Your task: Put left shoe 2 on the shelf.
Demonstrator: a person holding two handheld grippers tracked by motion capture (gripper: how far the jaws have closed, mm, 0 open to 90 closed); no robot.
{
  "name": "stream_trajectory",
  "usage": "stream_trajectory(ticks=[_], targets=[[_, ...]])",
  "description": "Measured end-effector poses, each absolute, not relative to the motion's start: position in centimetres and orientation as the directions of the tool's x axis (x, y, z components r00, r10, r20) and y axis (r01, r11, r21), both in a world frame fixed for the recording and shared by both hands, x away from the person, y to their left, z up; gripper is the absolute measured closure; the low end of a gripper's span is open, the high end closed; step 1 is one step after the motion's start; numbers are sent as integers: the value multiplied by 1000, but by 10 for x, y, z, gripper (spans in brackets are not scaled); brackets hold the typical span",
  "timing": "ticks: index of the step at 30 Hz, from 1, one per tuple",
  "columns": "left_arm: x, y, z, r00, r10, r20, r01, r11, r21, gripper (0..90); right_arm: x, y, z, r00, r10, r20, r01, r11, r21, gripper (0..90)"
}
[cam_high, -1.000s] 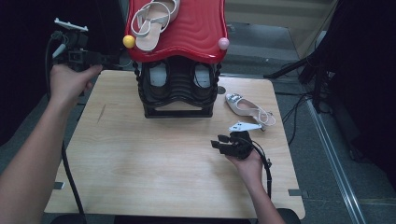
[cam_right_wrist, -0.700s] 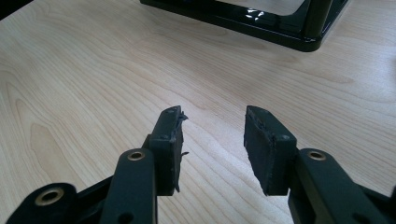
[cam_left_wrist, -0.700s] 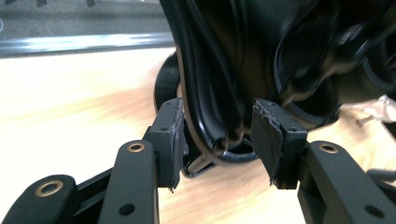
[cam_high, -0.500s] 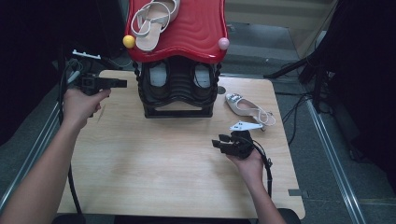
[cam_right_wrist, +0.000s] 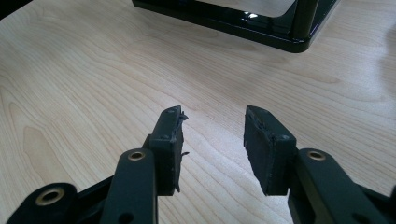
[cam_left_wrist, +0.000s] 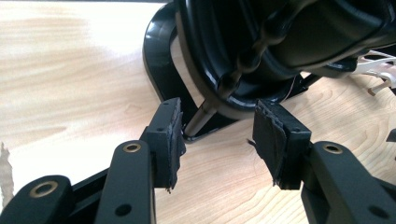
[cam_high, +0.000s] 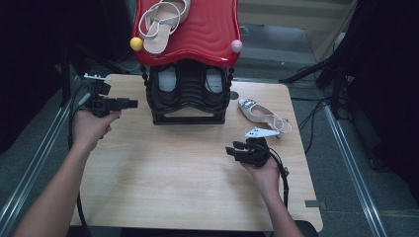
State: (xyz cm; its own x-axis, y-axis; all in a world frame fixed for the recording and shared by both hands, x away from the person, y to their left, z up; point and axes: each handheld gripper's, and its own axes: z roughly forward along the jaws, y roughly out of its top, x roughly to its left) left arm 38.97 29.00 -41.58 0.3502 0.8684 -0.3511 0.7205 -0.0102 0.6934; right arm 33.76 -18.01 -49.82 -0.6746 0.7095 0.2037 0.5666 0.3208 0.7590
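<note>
A black shoe rack [cam_high: 188, 98] with a red wavy top [cam_high: 197, 34] stands at the table's far middle. On the top lies a beige strappy sandal [cam_high: 160, 22]. A second pale shoe [cam_high: 259, 114] lies on the table right of the rack. My left gripper [cam_high: 129, 103] is open, held just left of the rack and pointing at it; in the left gripper view the rack's black base and post [cam_left_wrist: 201, 119] sit just beyond the open jaws [cam_left_wrist: 217, 140]. My right gripper [cam_high: 234, 150] rests low over the table's right middle, open and empty [cam_right_wrist: 212, 135].
A yellow ball [cam_high: 136, 43] and a pink ball [cam_high: 236, 46] cap the red top's front corners. Shoes sit inside the rack's lower tier [cam_high: 168, 79]. The wooden table [cam_high: 173, 182] has bare surface in front. Cables and metal rails run along both sides.
My left gripper has come down from beyond the table's far left corner and swung right to the rack's left side. The right gripper has stayed put.
</note>
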Motion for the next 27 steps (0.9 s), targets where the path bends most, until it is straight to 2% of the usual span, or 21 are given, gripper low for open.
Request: stream_trajectory(ticks=[9,12,27], targets=[[374,289,-447,357,875,-328,726,-39,686,520,339,-181,-499,-671,713,204,568,318,759,588],[370,288,-455,358,868,-346,728,-27,685,517,339,-182,-499,-668,715,207,570,314,759,589],[342,272,-481,387,858,-339,734,-64,677,509,344,-190,-499,-655,725,212,580,303,756,632]])
